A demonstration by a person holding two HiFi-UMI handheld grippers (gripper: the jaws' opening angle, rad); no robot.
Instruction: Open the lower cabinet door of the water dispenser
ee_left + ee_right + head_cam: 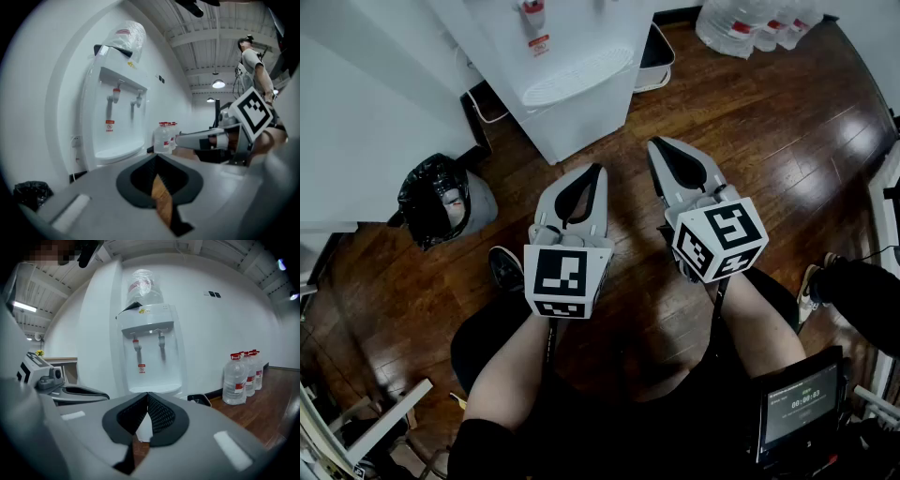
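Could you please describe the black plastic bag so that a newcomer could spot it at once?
Find the white water dispenser on the wooden floor. In the head view, the black plastic bag sits left of it, against the white wall. It alone is crumpled, glossy and black; its neighbours are smooth and pale.

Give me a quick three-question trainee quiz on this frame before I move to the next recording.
1. Left gripper: are its jaws open or shut?
2. True or false: the dispenser stands ahead of the right gripper, untouched.
3. Left of the dispenser in the head view lies: A a chair, B a black bag, C a ladder?
Key: 1 shut; 2 true; 3 B.
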